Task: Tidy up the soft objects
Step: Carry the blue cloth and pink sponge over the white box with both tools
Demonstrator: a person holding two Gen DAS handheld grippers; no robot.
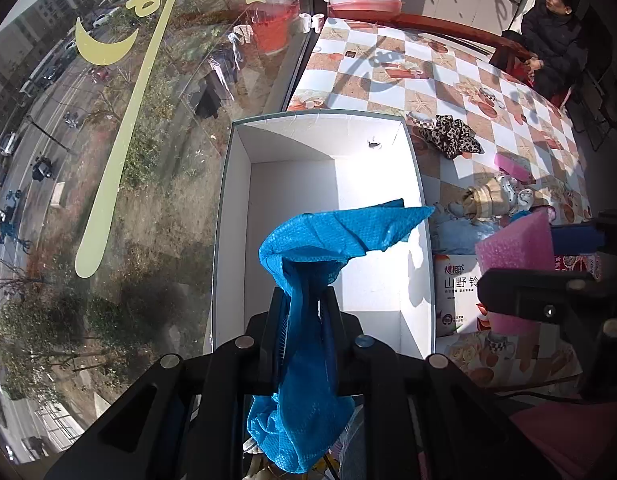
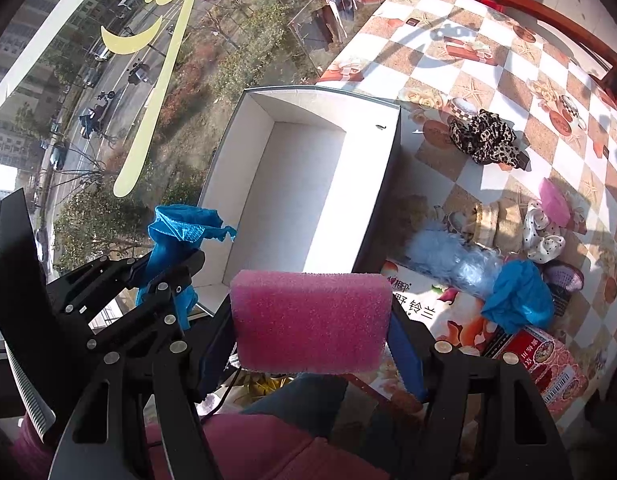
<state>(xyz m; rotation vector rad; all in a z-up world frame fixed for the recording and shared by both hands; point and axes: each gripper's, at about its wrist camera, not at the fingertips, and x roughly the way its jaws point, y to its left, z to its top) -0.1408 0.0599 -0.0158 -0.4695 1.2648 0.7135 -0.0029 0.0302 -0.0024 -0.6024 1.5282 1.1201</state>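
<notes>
Over the white box (image 1: 332, 216), as the left wrist view shows it, the left gripper (image 1: 304, 300) points steeply down with its jaws pinched tight on a blue cloth (image 1: 320, 240). One end of the cloth flares out past the fingertips and hangs above the bare floor of the box; the rest trails back between the fingers toward the camera. The box stands at the window edge of the checked table (image 1: 448, 80), its long axis running away from the camera, so the cloth is already over the opening and needs, by my judgement, only a short descent and a release. At the right edge of this view the right gripper (image 1: 548, 256) holds a pink sponge (image 1: 516, 248) beside the box, above a printed packet (image 1: 460, 292).

Seen from the right wrist view, the right gripper (image 2: 312, 320) is clamped across the ends of the pink sponge (image 2: 312, 320), jaws standing about half apart with the sponge spanning them, its long axis crosswise. The box (image 2: 308, 184) lies just ahead and slightly left of the sponge, near rim close below it. To the left, the left gripper (image 2: 168, 264) carries the blue cloth (image 2: 184, 224) at the box's near left corner. Loose items wait on the table to the right: a leopard-print scrunchie (image 2: 484, 136), a dotted scrunchie (image 2: 544, 236), a pale blue fluffy piece (image 2: 448, 256) and another blue cloth (image 2: 520, 296). Both hands sit about equally near the box.
</notes>
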